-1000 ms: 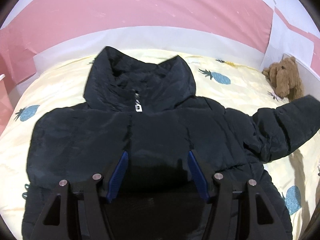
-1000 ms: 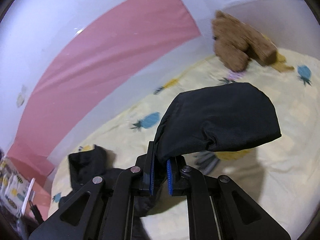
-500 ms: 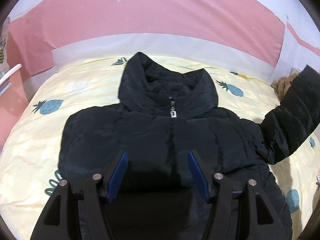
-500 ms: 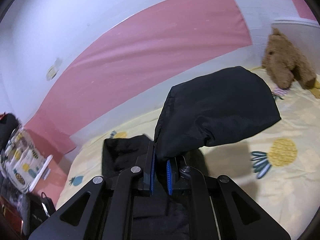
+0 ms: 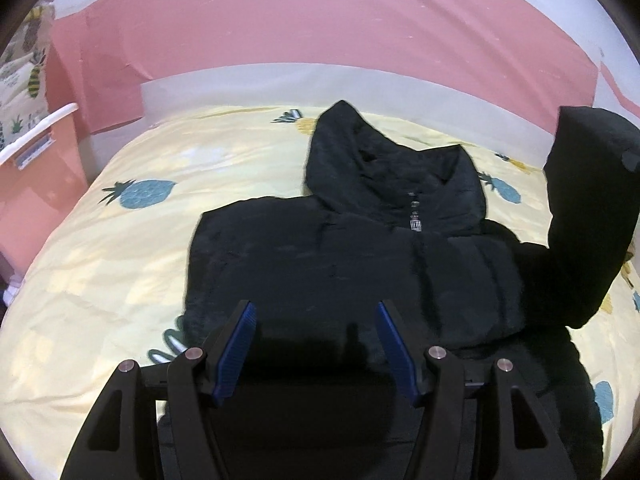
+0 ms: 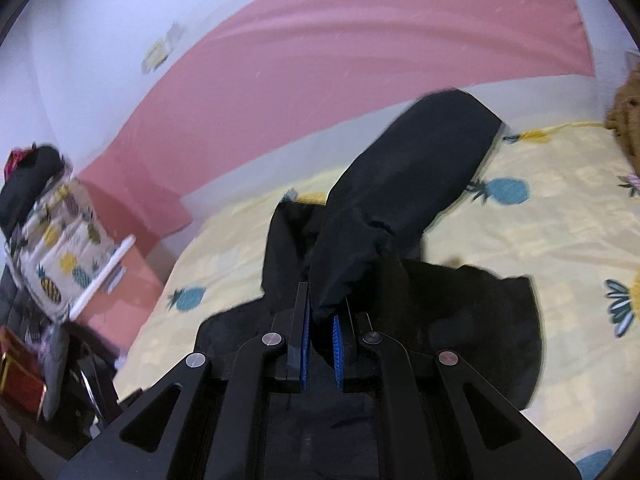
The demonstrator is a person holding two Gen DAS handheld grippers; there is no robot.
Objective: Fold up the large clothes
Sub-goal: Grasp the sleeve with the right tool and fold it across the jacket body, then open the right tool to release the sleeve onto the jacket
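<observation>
Off to the left of the left gripper [image 5: 314, 350], a pink cabinet [image 5: 38, 196] stands against the pink-and-white wall [image 5: 320, 28], with a pineapple-print bundle [image 5: 20, 64] on top of it. The left gripper hangs over the lower body of the black hooded jacket [image 5: 340, 256], its blue-padded jaws standing apart with nothing pinched between them; the dark fabric lies beneath and ahead of them. The jacket is spread front up on the yellow pineapple-print bedsheet [image 5: 120, 264], hood [image 5: 384, 172] pointing away from the gripper toward the wall, zipper pull [image 5: 416, 224] ahead and a little right of the jaws. Further right, the jacket's sleeve [image 5: 584, 208] rises off the bed, its cuff end lifted high. In the right wrist view, the right gripper [image 6: 321, 330] is clamped together on the cuff of that sleeve [image 6: 404, 184], which stretches up and away to the right from the pads. Under and beyond this gripper lies the jacket's body, and at the far right edge a brown plush toy [image 6: 626, 120] sits on the sheet.
</observation>
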